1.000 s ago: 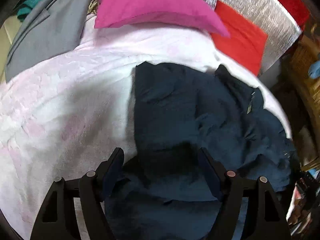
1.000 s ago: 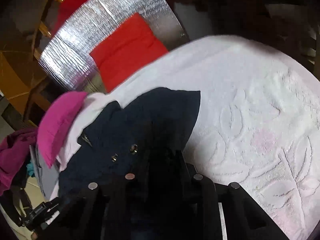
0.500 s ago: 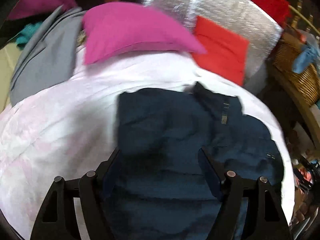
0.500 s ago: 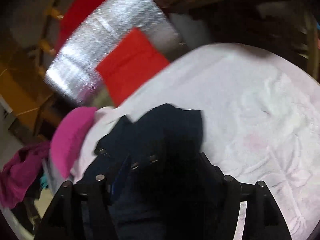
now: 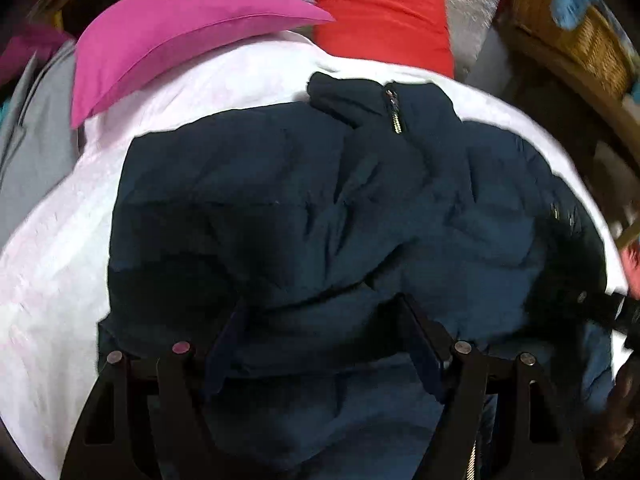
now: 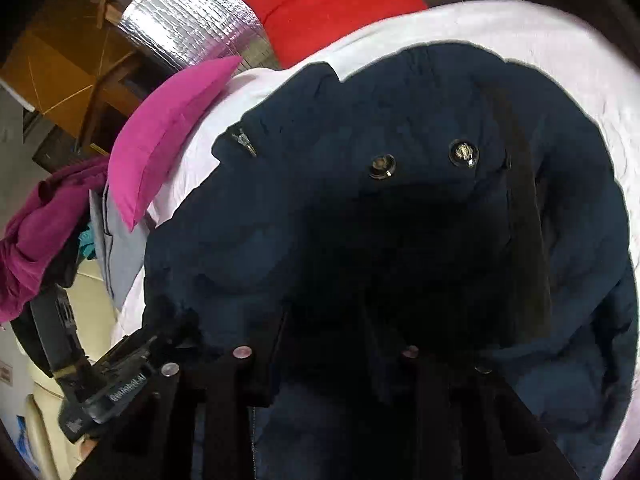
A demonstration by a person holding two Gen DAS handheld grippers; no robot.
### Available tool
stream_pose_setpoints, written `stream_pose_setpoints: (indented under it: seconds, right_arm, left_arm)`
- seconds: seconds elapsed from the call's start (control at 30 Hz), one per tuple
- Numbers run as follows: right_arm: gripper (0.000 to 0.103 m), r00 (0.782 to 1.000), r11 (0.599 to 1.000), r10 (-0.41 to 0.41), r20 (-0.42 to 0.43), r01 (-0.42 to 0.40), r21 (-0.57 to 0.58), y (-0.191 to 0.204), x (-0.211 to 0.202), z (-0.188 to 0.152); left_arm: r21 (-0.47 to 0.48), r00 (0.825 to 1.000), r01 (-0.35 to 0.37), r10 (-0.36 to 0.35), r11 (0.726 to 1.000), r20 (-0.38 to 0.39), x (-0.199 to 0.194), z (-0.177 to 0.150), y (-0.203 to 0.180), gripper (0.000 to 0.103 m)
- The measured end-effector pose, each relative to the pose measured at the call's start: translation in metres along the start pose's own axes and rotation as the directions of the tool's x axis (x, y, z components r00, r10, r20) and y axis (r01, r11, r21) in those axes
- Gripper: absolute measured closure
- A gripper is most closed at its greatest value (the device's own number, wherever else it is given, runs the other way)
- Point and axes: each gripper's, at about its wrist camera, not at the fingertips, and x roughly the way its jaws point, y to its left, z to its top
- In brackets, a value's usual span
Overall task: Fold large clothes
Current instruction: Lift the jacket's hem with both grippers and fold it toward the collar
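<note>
A navy padded jacket lies bunched on a white and pale pink bedspread, its zip pull near the far edge. My left gripper stands wide, with a thick fold of the jacket filling the gap between its fingers. In the right wrist view the jacket fills most of the picture, two brass snaps showing. The jaws of my right gripper are closing with dark jacket cloth between them. It is too dark to tell whether the pads press on it. The left gripper's body shows at the lower left.
A pink pillow and a red cushion lie at the bed's far end against silver foil sheeting. A grey garment lies on the left. A wicker basket stands at the right. Magenta clothes are heaped beside the bed.
Both grippers have swept across the bed and the jacket now fills more of each view. The right jaws spread apart, then drew closer again. The left jaws kept their width.
</note>
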Motion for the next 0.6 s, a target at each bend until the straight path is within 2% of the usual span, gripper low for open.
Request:
stream_pose_setpoints:
  seconds: [0.03, 0.1, 0.17, 0.2, 0.23, 0.33, 0.43, 0.5, 0.6]
  right_arm:
    - [0.063, 1.000, 1.000, 0.009, -0.004, -0.009, 0.005, -0.001, -0.005, 0.000]
    - [0.063, 0.998, 0.998, 0.054, 0.009, -0.054, 0.034, -0.003, -0.017, 0.002]
    - [0.052, 0.994, 0.992, 0.104, 0.011, -0.105, 0.073, -0.008, -0.028, 0.000]
    - [0.041, 0.992, 0.987, 0.130, -0.001, -0.129, 0.098, -0.012, -0.033, -0.002]
    - [0.037, 0.986, 0.978, 0.165, -0.019, -0.161, 0.134, -0.017, -0.036, -0.005]
    - [0.036, 0.962, 0.943, 0.266, -0.059, -0.248, 0.220, -0.026, -0.040, -0.016]
    - [0.036, 0.961, 0.919, 0.268, -0.073, -0.232, 0.318, -0.037, -0.027, -0.026]
    - [0.035, 0.958, 0.889, 0.281, -0.054, -0.239, 0.392, -0.047, -0.017, -0.030]
    - [0.035, 0.953, 0.848, 0.303, 0.021, -0.279, 0.451, -0.059, -0.013, -0.030]
  left_arm:
    - [-0.004, 1.000, 0.009, -0.009, 1.000, -0.002, -0.004, 0.000, 0.001, 0.026]
    - [-0.052, 0.998, 0.058, -0.058, 0.997, 0.000, -0.013, 0.000, 0.010, 0.026]
    - [-0.123, 0.990, 0.135, -0.138, 0.983, -0.015, -0.022, -0.004, 0.020, 0.026]
    - [-0.162, 0.983, 0.173, -0.180, 0.971, -0.025, -0.025, -0.007, 0.026, 0.026]
    - [-0.212, 0.973, 0.215, -0.227, 0.953, -0.035, -0.028, -0.011, 0.033, 0.026]
    - [-0.350, 0.940, 0.305, -0.340, 0.886, -0.041, -0.032, -0.026, 0.048, 0.025]
    - [-0.462, 0.909, 0.356, -0.415, 0.812, -0.028, -0.023, -0.032, 0.056, 0.023]
    - [-0.523, 0.898, 0.372, -0.440, 0.767, -0.005, -0.009, -0.032, 0.059, 0.023]
    - [-0.593, 0.882, 0.391, -0.471, 0.704, 0.022, 0.011, -0.032, 0.066, 0.023]
